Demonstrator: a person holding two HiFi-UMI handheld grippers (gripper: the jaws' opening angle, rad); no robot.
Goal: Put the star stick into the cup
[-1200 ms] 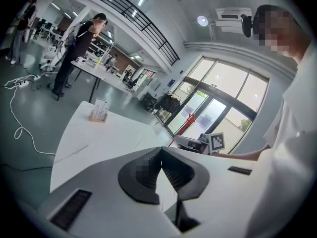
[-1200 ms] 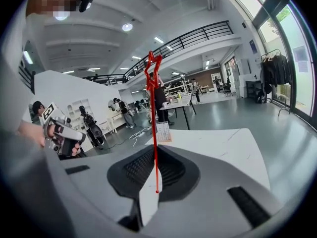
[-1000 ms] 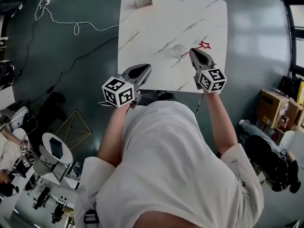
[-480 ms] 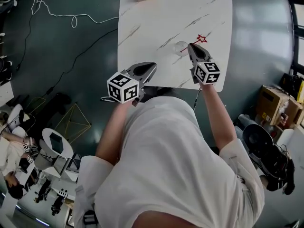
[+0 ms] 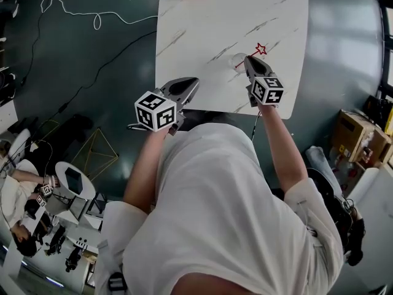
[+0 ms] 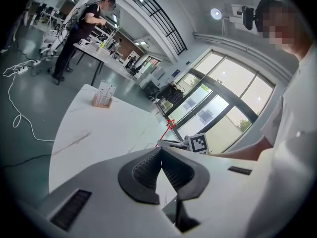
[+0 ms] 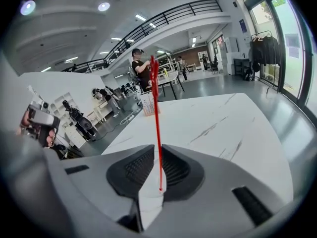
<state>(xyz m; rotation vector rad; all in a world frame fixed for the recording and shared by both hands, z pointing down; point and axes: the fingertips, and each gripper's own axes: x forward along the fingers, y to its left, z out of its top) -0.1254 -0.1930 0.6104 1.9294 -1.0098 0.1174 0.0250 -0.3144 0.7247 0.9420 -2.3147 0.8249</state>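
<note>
Thin red star-tipped stick [image 5: 252, 55] is kept pinched by right gripper [image 5: 248, 59], brought slightly nearer clear glass cup [image 5: 237, 61]; insertion is judged pending. Left gripper [image 5: 194, 80] is pressed together, empty.

Red star stick [image 5: 260, 49], grey-veined white table [image 5: 202, 29]

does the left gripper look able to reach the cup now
Probably yes: only bare table lies between the left gripper and the cup, though the right gripper, holding the star stick, crowds its other side.
</note>
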